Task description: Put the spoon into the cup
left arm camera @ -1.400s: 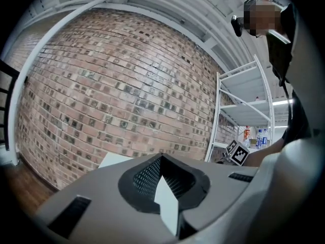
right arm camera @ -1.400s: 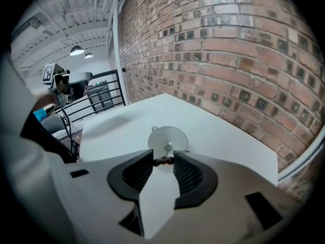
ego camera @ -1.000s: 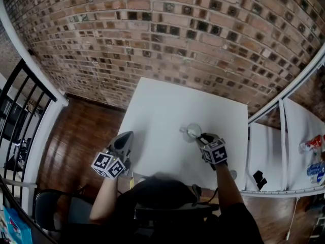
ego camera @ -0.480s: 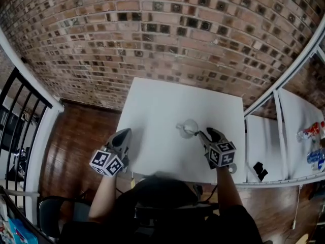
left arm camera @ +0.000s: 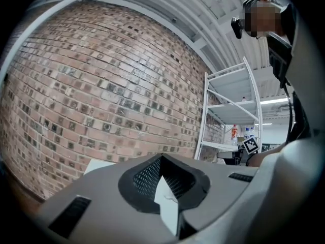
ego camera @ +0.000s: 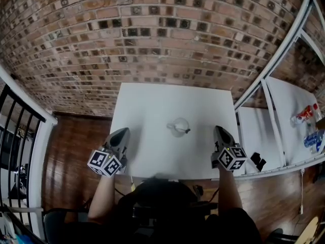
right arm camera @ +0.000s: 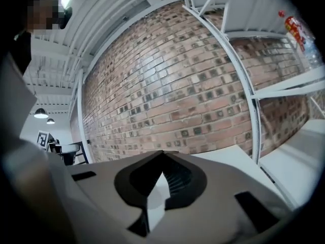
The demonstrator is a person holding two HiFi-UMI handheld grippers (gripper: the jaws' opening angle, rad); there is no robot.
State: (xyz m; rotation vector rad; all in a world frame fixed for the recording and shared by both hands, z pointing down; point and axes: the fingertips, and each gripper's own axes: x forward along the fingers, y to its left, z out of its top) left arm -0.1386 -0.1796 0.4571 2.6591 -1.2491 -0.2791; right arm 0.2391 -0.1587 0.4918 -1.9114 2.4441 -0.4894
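Note:
A clear glass cup (ego camera: 178, 126) stands near the middle of the white table (ego camera: 152, 105) in the head view. The spoon (ego camera: 185, 130) rests inside it, its handle sticking out to the right. My right gripper (ego camera: 219, 128) hovers by the table's near right edge, well clear of the cup, shut and empty. In the right gripper view (right arm camera: 163, 154) its jaws meet with nothing between them. My left gripper (ego camera: 123, 131) sits at the near left edge, also shut and empty; the left gripper view (left arm camera: 162, 157) shows its jaws closed, pointing level at the brick wall.
A brick wall (ego camera: 152, 29) runs behind the table. To the right stands a white shelf rack (ego camera: 274, 111) with bottles (ego camera: 304, 115) and a small black item (ego camera: 258, 162). A black railing (ego camera: 20, 131) and wooden floor (ego camera: 71, 141) lie to the left.
My right gripper let go of the spoon at the cup, drew back to the near right edge and rose, and its jaws closed. The left gripper shifted only slightly.

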